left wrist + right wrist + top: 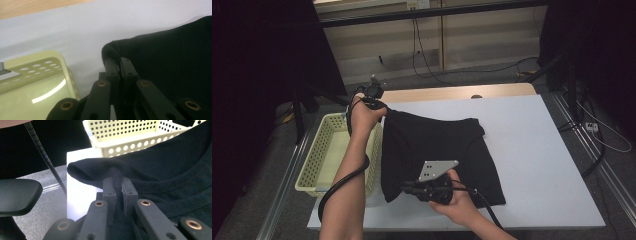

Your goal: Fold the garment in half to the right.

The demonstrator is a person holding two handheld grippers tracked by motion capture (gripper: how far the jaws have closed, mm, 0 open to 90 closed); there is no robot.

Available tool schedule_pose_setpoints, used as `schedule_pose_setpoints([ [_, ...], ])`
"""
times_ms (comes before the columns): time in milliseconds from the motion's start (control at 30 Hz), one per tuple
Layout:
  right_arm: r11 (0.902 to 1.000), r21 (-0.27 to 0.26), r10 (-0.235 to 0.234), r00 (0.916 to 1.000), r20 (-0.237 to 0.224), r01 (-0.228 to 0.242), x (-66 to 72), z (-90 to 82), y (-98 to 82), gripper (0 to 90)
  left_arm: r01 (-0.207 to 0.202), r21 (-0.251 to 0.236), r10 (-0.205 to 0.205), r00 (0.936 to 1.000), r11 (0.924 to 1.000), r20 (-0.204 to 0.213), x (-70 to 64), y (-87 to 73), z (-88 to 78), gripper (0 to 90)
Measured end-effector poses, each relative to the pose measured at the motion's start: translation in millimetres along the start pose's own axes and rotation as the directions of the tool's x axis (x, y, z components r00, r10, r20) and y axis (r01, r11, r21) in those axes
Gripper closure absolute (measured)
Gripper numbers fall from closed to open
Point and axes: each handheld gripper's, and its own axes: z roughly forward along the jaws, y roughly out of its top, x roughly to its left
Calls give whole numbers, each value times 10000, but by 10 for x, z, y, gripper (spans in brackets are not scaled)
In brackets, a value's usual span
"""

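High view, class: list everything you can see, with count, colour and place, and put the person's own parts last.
Shirt: one, black, on the white table top, pinched at two left-side corners.
Basket: one, pale yellow, perforated, at the table's left edge.
Table: one, white top, wooden strip at the far edge.
Left gripper: one, black, shut on the shirt's far corner.
Right gripper: one, black with grey plate, shut on the near corner.

A white rectangular tabletop (532, 150) with a pale wooden strip (452, 92) along its far edge stands on a grey carpeted floor (492, 75). Behind it runs a beige panelled wall (472, 40) crossed by a dark horizontal bar (432, 12); black cables (419, 50) hang down it. Dark curtains (257, 55) flank both sides; lighting is dim.
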Motion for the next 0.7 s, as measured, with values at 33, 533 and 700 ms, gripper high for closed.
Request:
schedule_pose_setpoints([
  [33,10000,-8,-12,10000,2,12,1,3,3,847,3,-2,-3,10000,10000,2,4,3,-1,867],
  [533,9999,-113,-76,10000,-13,76,21,35,24,847,104,151,-103,9999,9998,-78,18,52,-48,867],
  [700,9998,-157,-110,9999,-6,110,30,51,48,847,102,173,-100,9999,9998,-117,56,53,-73,866],
])
